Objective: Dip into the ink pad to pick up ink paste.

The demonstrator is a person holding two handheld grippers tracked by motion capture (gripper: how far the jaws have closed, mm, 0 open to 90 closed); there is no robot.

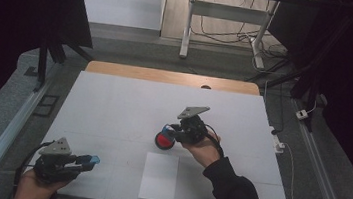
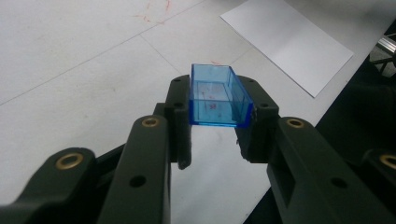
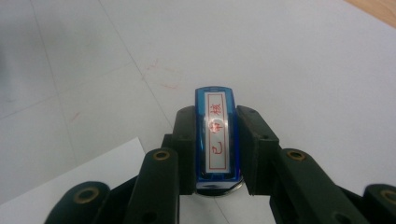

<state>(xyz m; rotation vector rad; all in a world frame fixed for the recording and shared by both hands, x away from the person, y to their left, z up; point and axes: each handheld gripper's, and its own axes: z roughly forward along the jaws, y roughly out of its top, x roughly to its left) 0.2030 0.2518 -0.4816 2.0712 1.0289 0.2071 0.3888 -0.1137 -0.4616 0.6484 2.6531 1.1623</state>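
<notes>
A white tabletop point(image 1: 128, 109), wood showing along its twelve o'clock edge, is carrying a white sheet of paper point(image 1: 159, 176) lying flat toward six o'clock.

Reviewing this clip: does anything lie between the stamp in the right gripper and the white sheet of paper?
Nothing visible does. The right gripper holds the stamp just beyond the paper, with bare table between; the left gripper with its blue cap sits off to the side.

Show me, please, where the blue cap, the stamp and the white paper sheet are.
blue cap point(image 2: 217, 95), left gripper view, its open hollow.
stamp point(image 3: 218, 135), right gripper view, its white label.
white paper sheet point(image 1: 159, 178), high view, its middle.
</notes>
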